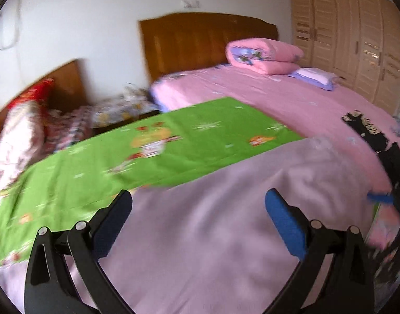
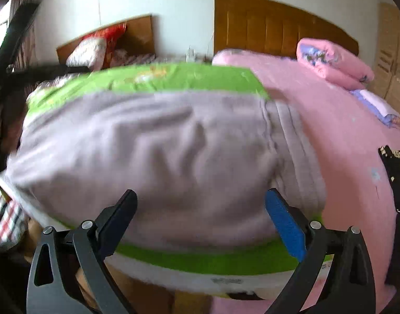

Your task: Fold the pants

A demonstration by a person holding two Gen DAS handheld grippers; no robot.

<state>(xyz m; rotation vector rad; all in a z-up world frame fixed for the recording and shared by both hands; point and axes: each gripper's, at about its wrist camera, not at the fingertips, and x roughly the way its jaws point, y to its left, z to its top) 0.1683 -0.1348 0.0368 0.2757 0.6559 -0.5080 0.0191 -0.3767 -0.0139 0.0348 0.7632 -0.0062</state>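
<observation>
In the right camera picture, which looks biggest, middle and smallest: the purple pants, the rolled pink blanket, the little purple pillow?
1. pants
2. blanket
3. pillow
The pants lie nearest the camera, so they look extra big.

Two headboards (image 1: 205, 41), one green sheet (image 1: 147, 151), one pair of pants (image 2: 153, 157), one pillow (image 1: 315, 77).

Pants (image 2: 153, 151): soft matt lilac cloth, fleecy. Green sheet (image 1: 173, 141): smooth printed cloth. Headboard (image 1: 205, 39): glossy wood.
</observation>
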